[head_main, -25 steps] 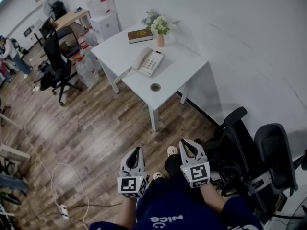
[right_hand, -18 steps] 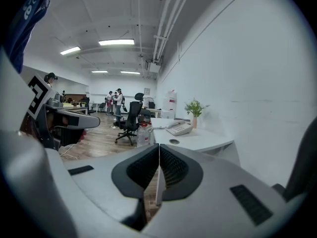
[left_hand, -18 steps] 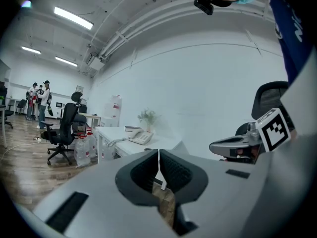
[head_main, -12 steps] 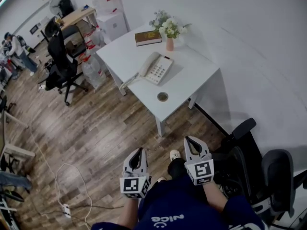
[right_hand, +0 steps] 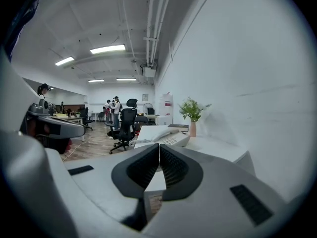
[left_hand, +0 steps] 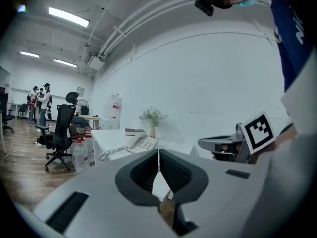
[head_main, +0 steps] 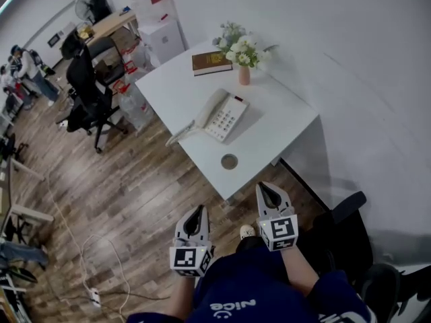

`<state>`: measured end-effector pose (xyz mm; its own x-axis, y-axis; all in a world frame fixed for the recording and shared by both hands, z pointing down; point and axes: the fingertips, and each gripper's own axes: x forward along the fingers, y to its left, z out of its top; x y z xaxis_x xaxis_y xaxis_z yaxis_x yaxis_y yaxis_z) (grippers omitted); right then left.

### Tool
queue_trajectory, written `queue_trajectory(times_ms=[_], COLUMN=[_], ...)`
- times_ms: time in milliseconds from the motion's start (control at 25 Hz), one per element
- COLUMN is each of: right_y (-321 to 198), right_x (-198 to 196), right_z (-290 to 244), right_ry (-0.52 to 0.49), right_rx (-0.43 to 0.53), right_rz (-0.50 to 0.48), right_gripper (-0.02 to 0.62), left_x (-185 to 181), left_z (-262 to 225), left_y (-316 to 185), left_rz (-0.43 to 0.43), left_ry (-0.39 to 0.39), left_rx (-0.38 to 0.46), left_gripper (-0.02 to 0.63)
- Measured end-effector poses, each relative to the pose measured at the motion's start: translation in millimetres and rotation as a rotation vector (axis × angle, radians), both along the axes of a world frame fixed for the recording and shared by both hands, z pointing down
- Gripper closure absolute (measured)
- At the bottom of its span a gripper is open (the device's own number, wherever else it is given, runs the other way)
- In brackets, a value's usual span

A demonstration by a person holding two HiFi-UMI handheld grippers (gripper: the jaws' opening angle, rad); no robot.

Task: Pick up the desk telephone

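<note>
I see the white table (head_main: 276, 133) ahead of me against the wall; the desk telephone (head_main: 225, 115) lies near its middle, handset on the cradle, coiled cord trailing off the left edge; my left gripper (head_main: 198, 210) and right gripper (head_main: 264, 188) hang short of the table, well apart from the telephone, jaws pressed together on nothing; beyond the telephone sit a brown book (head_main: 211, 62) and a flower vase (head_main: 244, 73).

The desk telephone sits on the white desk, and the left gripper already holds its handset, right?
No. The desk telephone sits on the white desk, but the left gripper is shut on nothing, short of the desk; the left gripper view shows it.
</note>
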<state>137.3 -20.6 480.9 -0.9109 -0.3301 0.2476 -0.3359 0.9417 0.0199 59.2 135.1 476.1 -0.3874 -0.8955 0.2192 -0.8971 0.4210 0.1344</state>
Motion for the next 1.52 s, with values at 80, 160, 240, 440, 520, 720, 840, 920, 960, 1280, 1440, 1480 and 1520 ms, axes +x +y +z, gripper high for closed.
queue_trajectory(times_ms=[80, 160, 240, 440, 520, 720, 840, 920, 960, 1280, 1440, 1480, 1520], right_y=[-22, -43, -58, -84, -91, -109, -109, -107, -107, -111, -115, -117, -119], right_x=[-9, -13, -17, -28, -30, -43, -48, -50, -51, -84, -105, -110, -115], right_z=[0, -1, -4, 3, 7, 26, 38, 41, 41, 48, 51, 52, 52], right_ry=[-0.002, -0.007, -0.019, -0.013, -0.015, 0.009, 0.016, 0.019, 0.018, 0.046, 0.073, 0.08, 0.084], right_rx=[-0.005, -0.02, -0.04, -0.06, -0.068, -0.082, -0.096, -0.105, -0.108, -0.099, -0.113, -0.115, -0.114], right_rz=[0.0, 0.009, 0.014, 0.008, 0.003, -0.007, -0.018, -0.013, -0.006, 0.063, 0.124, 0.141, 0.159], right_gripper=[0.572, 0.572, 0.572, 0.572, 0.572, 0.572, 0.572, 0.572, 0.572, 0.572, 0.572, 0.572, 0.572], left_x=[-5, -7, -9, -13, -13, -31, -46, -54, -58, -112, -149, -159, -169], left_z=[0, -1, -2, 6, 11, 25, 30, 28, 28, 31, 33, 33, 33], left_y=[-19, -38, -55, -88, -93, -105, -113, -118, -121, -138, -153, -157, -163], left_rz=[-0.003, -0.001, 0.003, 0.007, 0.004, -0.014, -0.02, -0.009, 0.001, 0.09, 0.147, 0.162, 0.177], left_ry=[0.005, 0.012, 0.019, 0.039, 0.046, 0.066, 0.064, 0.058, 0.053, 0.049, 0.069, 0.073, 0.076], left_rx=[-0.005, -0.009, -0.01, -0.016, -0.029, -0.045, -0.034, -0.031, -0.033, -0.045, -0.052, -0.051, -0.048], left_gripper=[0.583, 0.583, 0.583, 0.583, 0.582, 0.583, 0.582, 0.583, 0.583, 0.582, 0.582, 0.583, 0.583])
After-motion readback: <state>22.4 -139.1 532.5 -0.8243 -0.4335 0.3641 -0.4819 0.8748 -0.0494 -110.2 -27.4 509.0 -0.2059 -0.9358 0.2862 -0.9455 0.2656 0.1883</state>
